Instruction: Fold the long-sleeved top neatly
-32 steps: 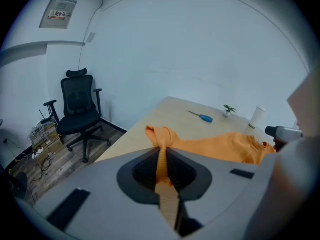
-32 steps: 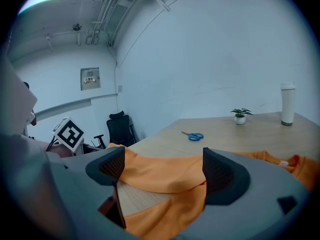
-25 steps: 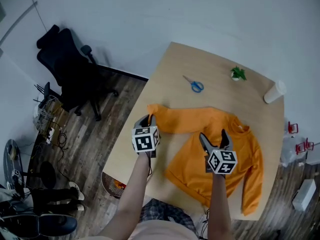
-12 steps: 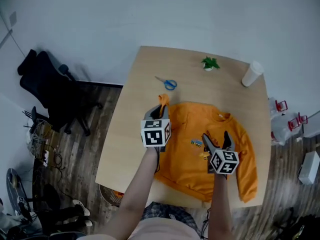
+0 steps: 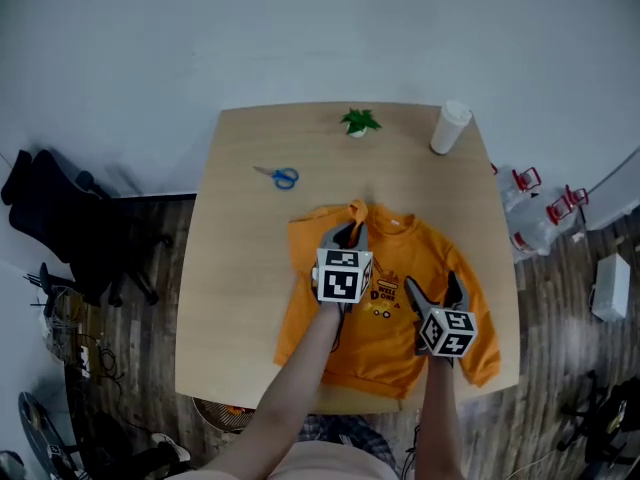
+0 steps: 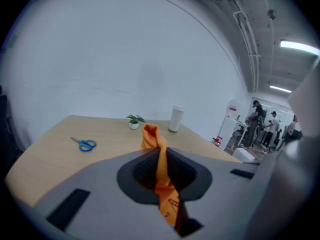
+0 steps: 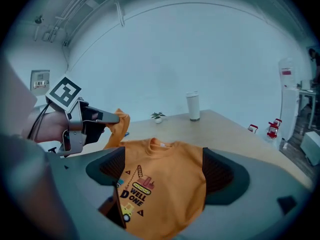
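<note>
An orange long-sleeved top (image 5: 388, 340) lies face up on the wooden table (image 5: 240, 298), its printed front (image 7: 135, 191) showing in the right gripper view. My left gripper (image 5: 346, 236) is shut on the left sleeve's cuff (image 5: 357, 211) and holds it above the chest, near the collar. In the left gripper view the orange sleeve (image 6: 150, 136) stands pinched between the jaws of the left gripper (image 6: 161, 159). My right gripper (image 5: 432, 290) hovers over the top's right half, open, with nothing held. The right gripper (image 7: 162, 173) frames the chest print. The other sleeve (image 5: 487, 343) lies along the right side.
Blue scissors (image 5: 278, 176), a small potted plant (image 5: 359, 121) and a white cup (image 5: 450, 126) sit toward the table's far edge. A black office chair (image 5: 60, 233) stands on the floor at the left. Several people stand far off in the left gripper view.
My left gripper has carried the sleeve from the top's left side to the right, over the chest. The right gripper stayed open and moved along above the top.
</note>
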A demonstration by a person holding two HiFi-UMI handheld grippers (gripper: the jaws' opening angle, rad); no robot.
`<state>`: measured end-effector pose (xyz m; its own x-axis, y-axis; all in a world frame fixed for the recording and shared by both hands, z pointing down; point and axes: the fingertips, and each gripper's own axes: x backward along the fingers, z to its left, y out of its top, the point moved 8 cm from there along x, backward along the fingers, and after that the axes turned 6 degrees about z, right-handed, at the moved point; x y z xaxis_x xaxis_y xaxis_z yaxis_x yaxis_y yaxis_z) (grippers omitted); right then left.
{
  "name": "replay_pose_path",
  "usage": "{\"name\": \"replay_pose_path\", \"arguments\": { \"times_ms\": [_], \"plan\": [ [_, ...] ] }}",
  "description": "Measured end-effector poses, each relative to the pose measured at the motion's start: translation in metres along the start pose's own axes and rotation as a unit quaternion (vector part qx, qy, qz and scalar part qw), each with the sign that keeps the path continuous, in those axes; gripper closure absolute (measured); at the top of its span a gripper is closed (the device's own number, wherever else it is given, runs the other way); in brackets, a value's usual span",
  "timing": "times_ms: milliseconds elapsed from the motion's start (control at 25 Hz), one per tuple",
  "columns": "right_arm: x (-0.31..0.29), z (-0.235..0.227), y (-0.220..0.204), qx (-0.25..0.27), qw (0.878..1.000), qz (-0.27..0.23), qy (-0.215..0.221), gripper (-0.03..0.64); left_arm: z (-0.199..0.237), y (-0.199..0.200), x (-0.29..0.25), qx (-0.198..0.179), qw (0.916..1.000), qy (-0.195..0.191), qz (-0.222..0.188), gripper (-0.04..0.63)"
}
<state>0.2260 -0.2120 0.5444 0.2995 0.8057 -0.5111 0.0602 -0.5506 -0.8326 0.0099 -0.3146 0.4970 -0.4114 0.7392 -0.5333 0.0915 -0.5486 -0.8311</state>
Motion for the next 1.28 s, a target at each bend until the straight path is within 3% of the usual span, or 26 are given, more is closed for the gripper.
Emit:
{"name": "replay_pose_path", "arguments": {
  "times_ms": [480,800,1160,1280],
  "plan": [
    [0.043,-0.052,-0.024,-0.033,0.998,0.003,-0.059,0.15,-0.097,-0.023,-0.04,-0.057,0.992,-0.112,0.015,0.568],
    [0.07,-0.082,-0.038,-0.055,0.994,0.004,-0.093,0.15,-0.149,-0.045,-0.067,-0.095,0.9818,-0.156,0.053,0.568],
    [0.092,-0.103,-0.048,-0.067,0.991,0.004,-0.117,0.15,-0.17,-0.094,-0.098,-0.083,0.9727,-0.175,0.128,0.562],
    [0.094,-0.106,-0.049,-0.07,0.99,0.002,-0.12,0.15,-0.176,-0.098,-0.098,-0.073,0.9669,-0.204,0.134,0.482]
  ]
}}
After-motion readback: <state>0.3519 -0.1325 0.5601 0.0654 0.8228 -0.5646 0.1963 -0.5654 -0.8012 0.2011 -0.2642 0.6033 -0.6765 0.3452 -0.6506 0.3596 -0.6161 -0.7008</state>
